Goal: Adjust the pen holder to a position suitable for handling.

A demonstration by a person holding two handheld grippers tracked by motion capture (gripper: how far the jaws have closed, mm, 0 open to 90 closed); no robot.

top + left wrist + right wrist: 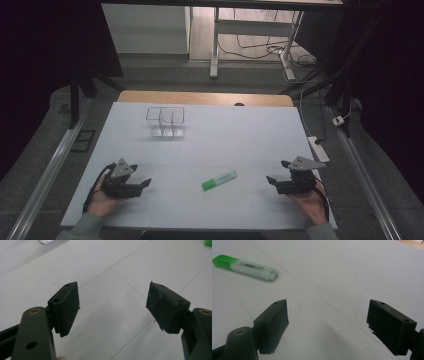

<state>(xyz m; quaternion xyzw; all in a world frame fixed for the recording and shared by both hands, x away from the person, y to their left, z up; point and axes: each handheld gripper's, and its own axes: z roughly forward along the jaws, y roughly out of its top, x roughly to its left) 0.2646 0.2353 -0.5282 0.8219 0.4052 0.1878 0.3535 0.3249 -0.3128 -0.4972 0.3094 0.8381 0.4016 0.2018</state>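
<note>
Green highlighter (pixel 219 180) lies untouched on bench (pixel 250 135), between left tongs (pixel 145 183) and right tongs (pixel 270 180); both agape, empty. Clear organizer (pixel 166 122) beyond stands empty. Nothing started, by my read.

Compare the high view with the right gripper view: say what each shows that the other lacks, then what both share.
High view alone: the clear divided holder toward the table's far side, the left gripper resting open near the left edge, both of the person's hands, and the floor and desk legs beyond.

Right gripper view alone: the printing on the marker's pale barrel, reading HIGH, and the inner faces of the right gripper, jaws wide apart with nothing between them.

Both: the green highlighter lying on its side on the white table, apart from either gripper.
</note>
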